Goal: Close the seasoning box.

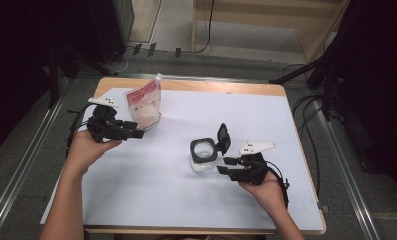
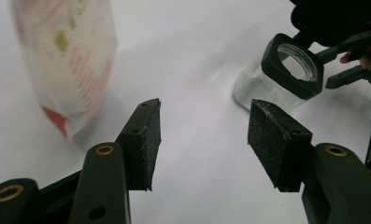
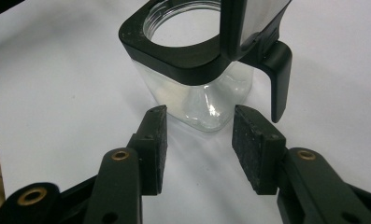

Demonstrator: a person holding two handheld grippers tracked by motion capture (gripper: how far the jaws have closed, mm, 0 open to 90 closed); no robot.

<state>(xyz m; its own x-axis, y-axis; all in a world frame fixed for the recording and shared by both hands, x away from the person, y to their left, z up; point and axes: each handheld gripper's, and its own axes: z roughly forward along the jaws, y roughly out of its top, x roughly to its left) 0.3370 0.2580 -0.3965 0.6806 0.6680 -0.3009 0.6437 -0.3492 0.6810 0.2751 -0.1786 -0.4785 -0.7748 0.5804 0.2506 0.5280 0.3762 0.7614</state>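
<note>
A clear jar [image 1: 203, 157] with a black square collar and a flipped-up black lid [image 1: 223, 137] stands mid-table on the white sheet. In the right gripper view the jar [image 3: 197, 93] sits just beyond my right gripper [image 3: 199, 147], whose jaws stand open and empty. From above, the right gripper [image 1: 226, 165] lies just right of the jar. A pink and white pouch [image 1: 145, 104] with a spout stands at the back left. My left gripper [image 1: 136, 131] is open beside its base; in its own view the gripper [image 2: 204, 135] holds nothing, with the pouch [image 2: 68, 60] ahead on the left and the jar [image 2: 281, 77] farther right.
The white sheet [image 1: 161, 190] covers most of the wooden table [image 1: 211, 87]. Cables and dark stands lie on the floor beyond the table's far and right edges.
</note>
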